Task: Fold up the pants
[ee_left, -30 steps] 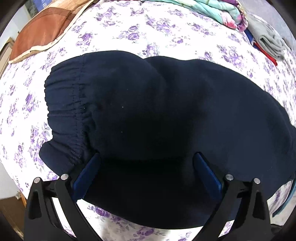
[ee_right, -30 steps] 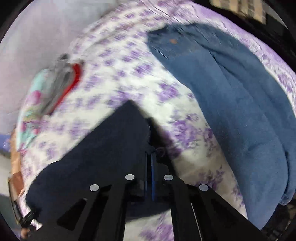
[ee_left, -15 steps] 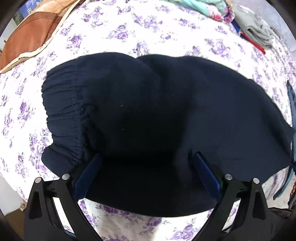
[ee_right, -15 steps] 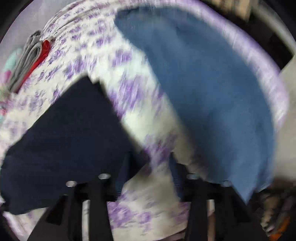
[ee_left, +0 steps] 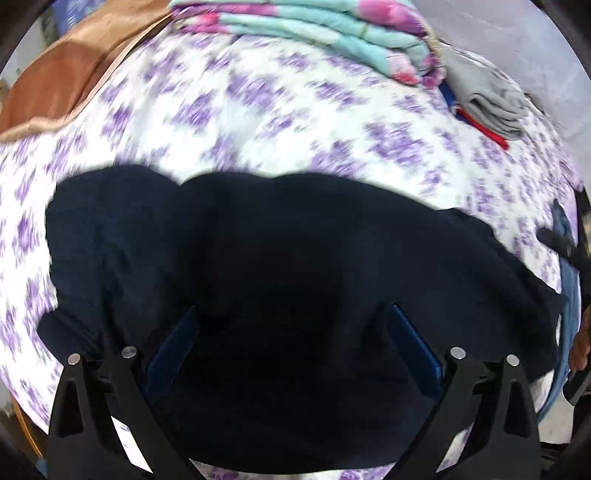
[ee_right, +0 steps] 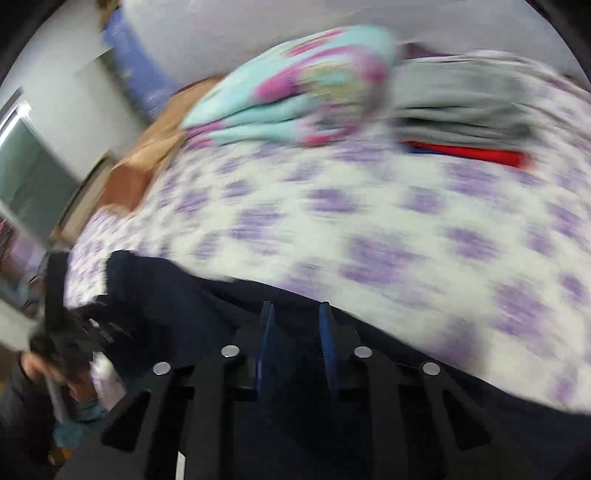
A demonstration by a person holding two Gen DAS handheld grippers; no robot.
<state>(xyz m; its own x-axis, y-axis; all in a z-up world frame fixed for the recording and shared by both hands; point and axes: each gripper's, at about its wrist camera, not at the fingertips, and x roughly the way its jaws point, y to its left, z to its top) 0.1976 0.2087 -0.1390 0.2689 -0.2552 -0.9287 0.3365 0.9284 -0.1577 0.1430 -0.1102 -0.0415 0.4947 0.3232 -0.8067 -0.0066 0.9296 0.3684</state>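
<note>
Here, left tongs (ee_left: 291, 343) spread wide above the dark pants (ee_left: 280, 266), right tongs (ee_right: 295, 314) closing with a narrow gap over the same pants, nothing pinched, pants flat on the flowered bed (ee_left: 258, 122), folded blanket (ee_left: 332, 33) beyond.

Bed clutter around the folding spot

A white bedsheet with purple flowers (ee_left: 258, 110) covers the bed. At its far edge lies a folded turquoise-and-pink blanket (ee_left: 325, 33), with a grey folded garment (ee_left: 484, 92) just beside it, resting on something red (ee_left: 484, 129). A brown pillow (ee_left: 62, 74) sits at the far left corner. Blue denim (ee_left: 569, 288) shows at the right edge.
</note>
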